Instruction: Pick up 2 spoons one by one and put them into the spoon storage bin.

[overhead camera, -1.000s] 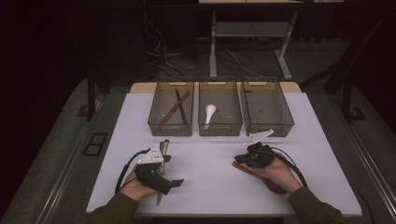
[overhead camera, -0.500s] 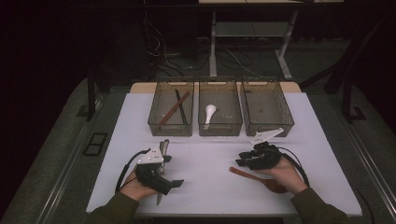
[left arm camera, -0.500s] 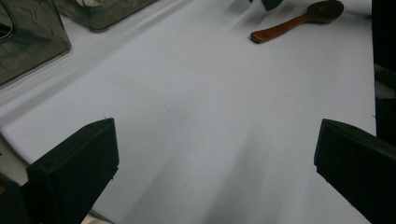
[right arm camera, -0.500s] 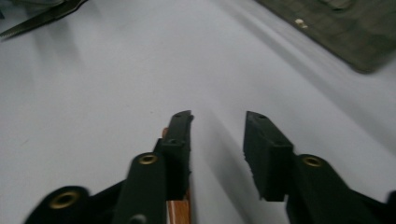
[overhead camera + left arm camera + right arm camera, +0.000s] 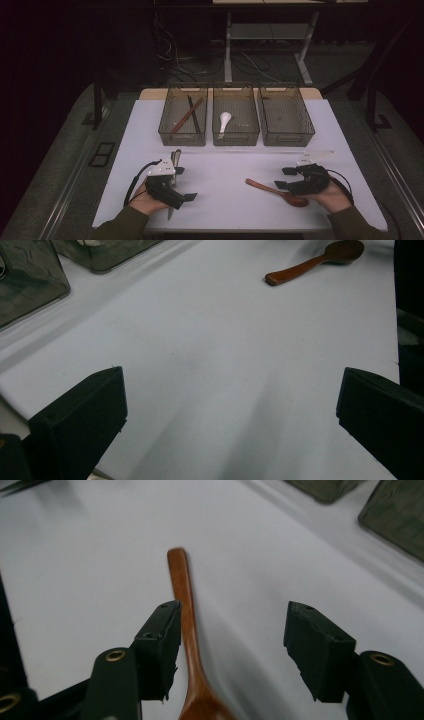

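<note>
While no writing seems legible, right claw (image 5: 230, 650) just opened, wooden spoon (image 5: 187, 630) between jaws

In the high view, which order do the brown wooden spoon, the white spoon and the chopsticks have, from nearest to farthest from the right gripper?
1. Brown wooden spoon: on the table beside the right gripper, its bowl by the hand.
2. White spoon: in the middle bin, up and left.
3. Chopsticks: in the left bin, farthest left.

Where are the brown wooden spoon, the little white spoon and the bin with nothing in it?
Wooden spoon (image 5: 272, 189): high view, mid-handle.
White spoon (image 5: 224, 120): high view, its bowl, middle bin.
Empty bin (image 5: 286, 138): high view, near wall.
</note>
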